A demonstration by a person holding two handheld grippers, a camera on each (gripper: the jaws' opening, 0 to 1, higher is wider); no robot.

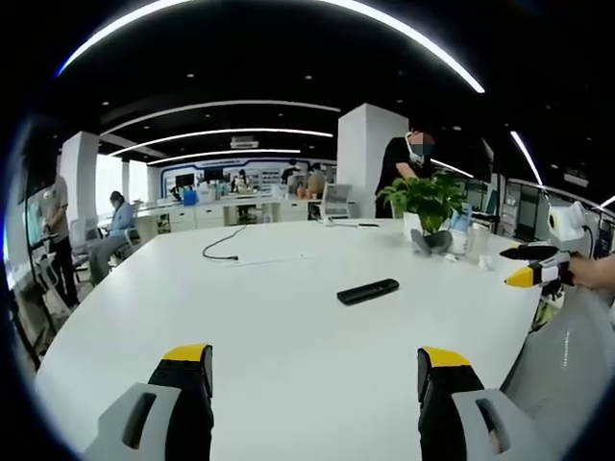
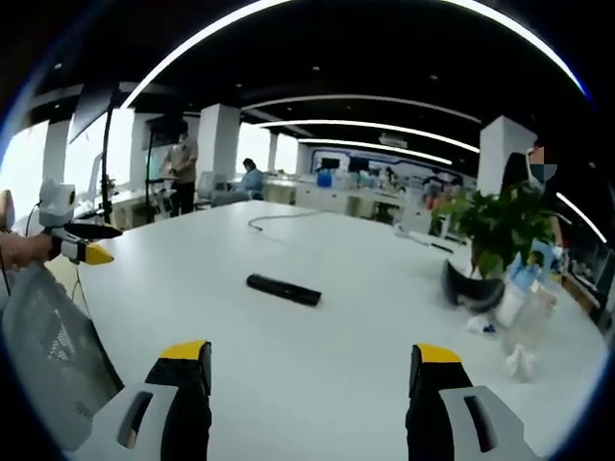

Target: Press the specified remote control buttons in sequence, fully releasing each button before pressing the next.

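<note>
Remote control (image 1: 368,291), black and slim, lies flat on the white bench (image 1: 269,317), out toward the middle of its top with bare surface on every side; in the right gripper view the remote control (image 2: 283,289) sits ahead of the fingers and a little to the left, lying at a slant. Nothing touches it.

The left gripper (image 1: 315,384) hangs above the near part of the bench, its two yellow-tipped black fingers (image 1: 191,379) spread wide apart and holding nothing, well short of the remote. The right gripper (image 2: 315,384) is likewise spread open and empty, its fingers (image 2: 188,376) over the near bench and apart from the remote. Each gripper also shows at the edge of the other's view: the right gripper (image 1: 534,266) comes in at the right of the left gripper view, held by a hand (image 1: 594,272), and the left gripper (image 2: 85,242) appears at the left of the right gripper view, held by a hand (image 2: 21,250).

Farther out, a black cable (image 1: 223,244) curls on the far part of the bench. A potted plant (image 1: 427,206) stands near the bench's far right side, with a clear bottle (image 2: 527,317) just beside it. A grey mesh chair back (image 2: 53,351) stands at the bench edge. Beyond the bench, people sit and stand among desks in an open office under long ceiling light strips.
</note>
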